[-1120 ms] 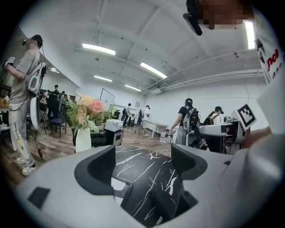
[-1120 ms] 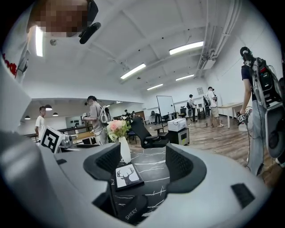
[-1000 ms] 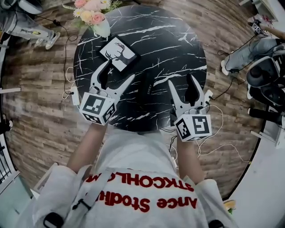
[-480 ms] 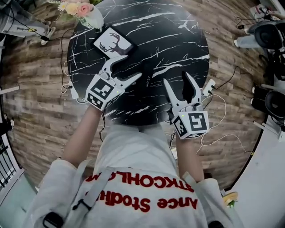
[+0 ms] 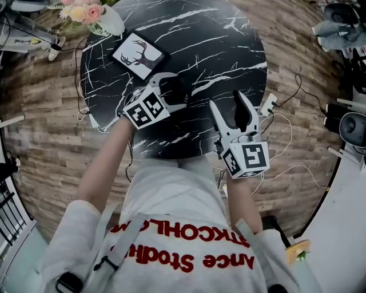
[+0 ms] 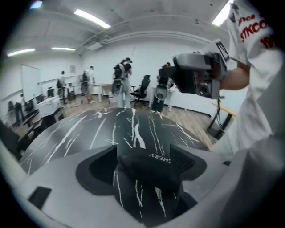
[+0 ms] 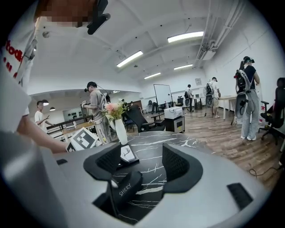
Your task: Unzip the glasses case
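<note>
Round black marble table (image 5: pixel 229 51), seen from above. My left gripper (image 5: pixel 173 90) tilts down over one end of the glasses case (image 6: pixel 147 171), which lies flat on the tabletop. Its jaws have just been opening and stand apart, with the case end between the pads, unclamped. My right gripper (image 5: pixel 226 100) is likewise released, jaws spread. The lettered end of the case shows low by its left pad, untouched. Beyond the case lie a deer picture (image 5: pixel 139 56) and, at the far rim, a vase of flowers (image 5: pixel 94 14). A white plug (image 5: pixel 267 104) and cables (image 5: pixel 286 129) sit at the right edge. From above, my left gripper hides much of the black case.
</note>
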The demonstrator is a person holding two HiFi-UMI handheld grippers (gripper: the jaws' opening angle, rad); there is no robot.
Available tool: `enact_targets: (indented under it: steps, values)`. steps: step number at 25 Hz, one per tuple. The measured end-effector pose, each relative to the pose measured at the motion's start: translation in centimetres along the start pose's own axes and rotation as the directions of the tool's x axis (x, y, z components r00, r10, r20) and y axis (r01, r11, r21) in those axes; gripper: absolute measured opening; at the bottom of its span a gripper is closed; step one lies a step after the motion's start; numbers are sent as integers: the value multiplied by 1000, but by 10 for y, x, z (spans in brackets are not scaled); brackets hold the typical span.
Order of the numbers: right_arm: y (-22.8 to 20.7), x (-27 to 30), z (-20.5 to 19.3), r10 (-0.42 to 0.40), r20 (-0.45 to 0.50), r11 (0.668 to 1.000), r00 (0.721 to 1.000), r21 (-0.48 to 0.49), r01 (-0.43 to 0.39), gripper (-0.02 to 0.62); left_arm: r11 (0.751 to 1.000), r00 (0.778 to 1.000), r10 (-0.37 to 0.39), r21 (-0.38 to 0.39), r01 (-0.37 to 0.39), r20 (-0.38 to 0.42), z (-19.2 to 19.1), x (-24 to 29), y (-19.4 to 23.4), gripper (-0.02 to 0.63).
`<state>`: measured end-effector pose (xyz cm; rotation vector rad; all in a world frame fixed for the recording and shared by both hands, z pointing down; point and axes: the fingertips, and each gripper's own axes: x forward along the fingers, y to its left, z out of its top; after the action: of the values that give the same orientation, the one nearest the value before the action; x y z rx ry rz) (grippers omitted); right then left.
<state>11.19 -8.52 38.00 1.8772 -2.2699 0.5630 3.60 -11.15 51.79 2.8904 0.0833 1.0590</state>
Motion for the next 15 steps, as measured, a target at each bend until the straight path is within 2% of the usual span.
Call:
enact_targets:
  steps: [3, 6, 7, 9, 10, 12, 14, 15]
  values:
    - [-2, -3, -3, -5, -5, 1000, 1000, 1, 5, 302, 982, 989, -124, 135, 134, -82, -8, 13, -22, 359]
    - [-2, -4, -7, -2, -18, 1000, 1000, -2, 2, 301, 961, 979, -174, 196, 192, -109, -8, 19, -26, 359]
    - [-2, -5, -8, -2, -20, 1000, 1000, -4, 2, 274, 956, 977, -179, 215, 201, -116, -8, 21, -26, 354]
    - [-2, -7, -8, -7, -15, 1000, 1000, -9, 6, 153, 934, 971, -194, 277, 226, -136, -6, 23, -27, 310]
    - [-3, -8, -8, -10, -12, 1000, 1000, -11, 10, 133, 913, 966, -207, 323, 248, -156, -6, 23, -28, 287]
    - [-4, -10, -8, -13, -14, 1000, 1000, -14, 13, 133, 847, 939, -251, 416, 330, -234, -9, 22, -34, 285]
    - [-6, -11, -9, -14, -18, 1000, 1000, -7, 14, 133, 763, 883, -304, 464, 450, -357, -19, 17, -42, 294]
    - [-7, -11, -9, -14, -18, 1000, 1000, -3, 14, 135, 721, 851, -319, 476, 503, -417, -25, 15, -44, 328]
